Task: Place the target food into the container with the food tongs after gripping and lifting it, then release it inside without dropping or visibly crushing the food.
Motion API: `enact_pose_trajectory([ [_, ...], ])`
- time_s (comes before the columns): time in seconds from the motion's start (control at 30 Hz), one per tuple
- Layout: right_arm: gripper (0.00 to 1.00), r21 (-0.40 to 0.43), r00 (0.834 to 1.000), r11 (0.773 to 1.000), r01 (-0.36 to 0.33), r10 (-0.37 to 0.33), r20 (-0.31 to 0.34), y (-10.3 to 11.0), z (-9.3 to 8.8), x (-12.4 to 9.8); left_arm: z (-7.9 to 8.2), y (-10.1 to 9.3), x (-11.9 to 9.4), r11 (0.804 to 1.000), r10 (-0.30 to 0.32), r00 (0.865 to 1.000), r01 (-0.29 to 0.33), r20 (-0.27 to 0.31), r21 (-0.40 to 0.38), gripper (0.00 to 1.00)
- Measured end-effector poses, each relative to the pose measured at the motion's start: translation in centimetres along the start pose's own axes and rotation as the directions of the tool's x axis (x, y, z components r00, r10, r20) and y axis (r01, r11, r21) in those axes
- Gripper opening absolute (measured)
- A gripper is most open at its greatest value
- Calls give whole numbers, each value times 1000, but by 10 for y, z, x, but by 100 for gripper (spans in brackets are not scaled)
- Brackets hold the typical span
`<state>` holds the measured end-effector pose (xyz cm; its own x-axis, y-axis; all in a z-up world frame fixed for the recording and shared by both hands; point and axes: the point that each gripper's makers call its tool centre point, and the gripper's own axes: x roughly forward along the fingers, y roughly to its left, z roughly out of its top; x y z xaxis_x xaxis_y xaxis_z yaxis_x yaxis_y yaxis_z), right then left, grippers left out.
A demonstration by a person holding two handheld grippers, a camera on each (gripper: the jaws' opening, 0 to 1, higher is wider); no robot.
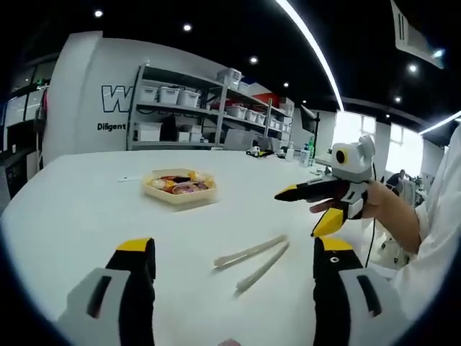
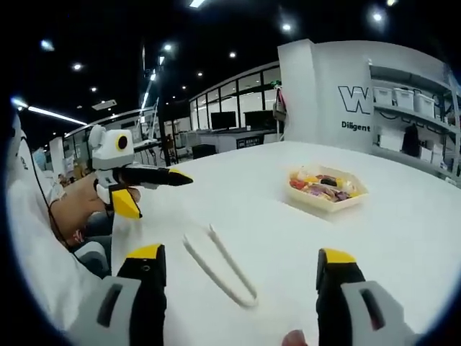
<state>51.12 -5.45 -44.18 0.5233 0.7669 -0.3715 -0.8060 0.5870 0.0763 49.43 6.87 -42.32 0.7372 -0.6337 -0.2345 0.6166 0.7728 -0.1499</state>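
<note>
A pair of pale food tongs [image 1: 252, 259] lies flat on the white table [image 1: 86, 216], with no gripper touching it. Farther back stands a shallow yellow tray [image 1: 180, 185] holding mixed red, yellow and dark food pieces. My left gripper [image 1: 235, 246] is open, hovering just short of the tongs. My right gripper [image 1: 301, 210], held by a hand, hangs open to the right of the tongs. In the right gripper view the tongs [image 2: 216, 263] lie between the open right gripper [image 2: 241, 256] jaws, the tray [image 2: 325, 189] sits beyond them, and the left gripper [image 2: 160, 194] hovers open at the left.
The round table's edge curves close on the side of the person in a white sleeve [image 1: 439, 223]. Grey shelves with storage bins [image 1: 209, 108] stand behind the table. A thin cable [image 1: 372, 238] hangs beside the hand.
</note>
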Motion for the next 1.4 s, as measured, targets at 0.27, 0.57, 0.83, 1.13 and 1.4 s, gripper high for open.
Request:
enact_pose_trajectory([
  [0.27,89,-3,1000,1000,7,-7,-2,6,3,-3,2,-3,-3,1000,11,1000,-11,-4,3,93],
  [0.57,89,16,999,999,45,-45,-13,4,4,-9,11,-10,-9,1000,10,1000,-10,18,-2,95],
  [0.83,91,37,997,996,77,-77,-4,3,8,-15,14,-14,-12,1000,11,999,-10,30,-16,99],
  [1.13,92,51,992,991,124,-123,-16,0,6,-23,15,-17,-14,1000,20,999,-19,31,-17,99],
  [1.4,94,53,991,990,133,-132,-17,5,10,-28,17,-18,-14,999,33,999,-32,29,-24,99],
])
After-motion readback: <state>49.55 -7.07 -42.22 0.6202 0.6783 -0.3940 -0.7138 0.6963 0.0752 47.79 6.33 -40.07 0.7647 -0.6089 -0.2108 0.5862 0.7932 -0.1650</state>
